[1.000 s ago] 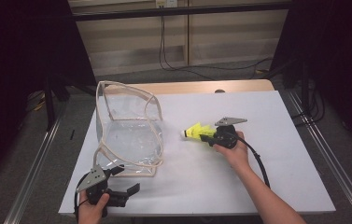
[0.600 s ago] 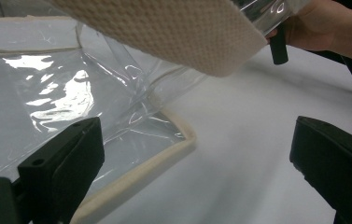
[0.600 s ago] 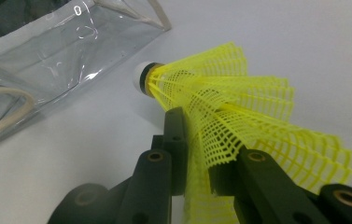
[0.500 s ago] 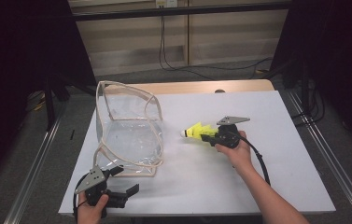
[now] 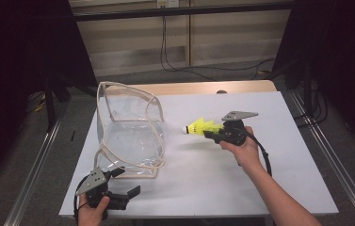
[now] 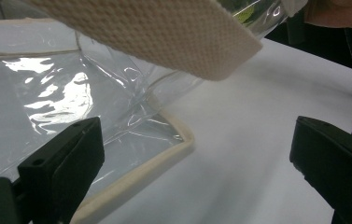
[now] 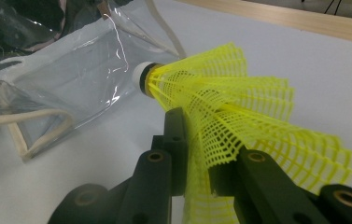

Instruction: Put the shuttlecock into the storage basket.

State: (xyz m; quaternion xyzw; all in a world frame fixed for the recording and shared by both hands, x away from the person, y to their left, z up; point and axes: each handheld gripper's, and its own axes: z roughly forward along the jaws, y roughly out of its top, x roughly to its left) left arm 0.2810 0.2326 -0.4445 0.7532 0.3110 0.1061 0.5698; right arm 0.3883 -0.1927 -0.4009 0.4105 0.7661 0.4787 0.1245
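A clear plastic bag [image 5: 128, 127] with cream trim stands open on the left half of the white table [image 5: 269, 188]. My right gripper [image 5: 210, 133] hovers to the right of the bag, shut on the skirt of a yellow mesh shuttlecock [image 5: 198, 127] whose white cork points at the bag. In the right gripper view the jaws pinch the shuttlecock [image 7: 239, 107] and the bag [image 7: 71, 79] lies just beyond it. My left gripper [image 5: 125, 182] rests open at the table's front left, by the bag's near corner. The left gripper view has the bag's corner [image 6: 47, 93] near the left jaw and a cream strap [image 6: 164, 37] overhead.
A wooden strip [image 5: 203, 88] runs along the table's far edge. Metal rails [image 5: 326, 155] flank both sides of the table. Cables [image 5: 184, 66] hang behind it.
The right hand has lifted the shuttlecock a little higher above the table. The left gripper and the bag have stayed where they were.
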